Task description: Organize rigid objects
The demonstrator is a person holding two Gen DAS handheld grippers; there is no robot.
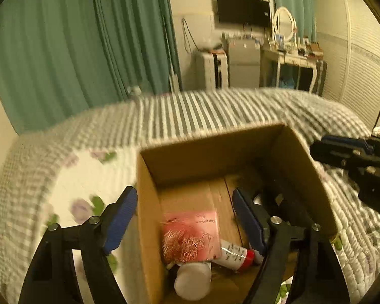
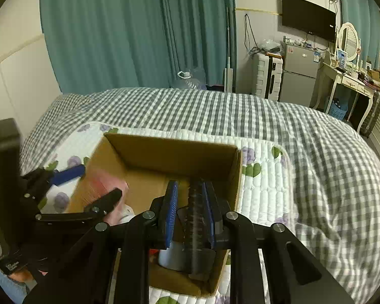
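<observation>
Two views split the scene for you. Your left wrist camera looks straight down into the cardboard box (image 1: 304,167) and shows what lies on its floor: a pink packet (image 1: 192,233) at lower centre, a white tube with a red cap (image 1: 236,254) just right of it, and a white round container (image 1: 193,280) below them, blurred. Your right wrist camera hides most of that behind its own fingers, but it shows the whole gingham bedspread (image 2: 316,152) and the floral quilted mat (image 2: 263,190) under the box (image 2: 179,152).

Your left gripper (image 1: 185,217) stands wide open, straddling the box's left wall: one blue pad (image 1: 120,217) is outside over the mat, the other (image 1: 248,220) is inside the box. Nothing is between them but the wall and the packet below.

Your right gripper (image 2: 190,212) is closed on a dark ribbed object (image 2: 196,217), held upright between the blue pads, low in the frame over the box's near right corner. What that object is cannot be told. A pale cylinder (image 2: 171,255) sits just behind it inside the box. The right gripper (image 1: 354,162) also shows at the right edge of the left view.
</observation>
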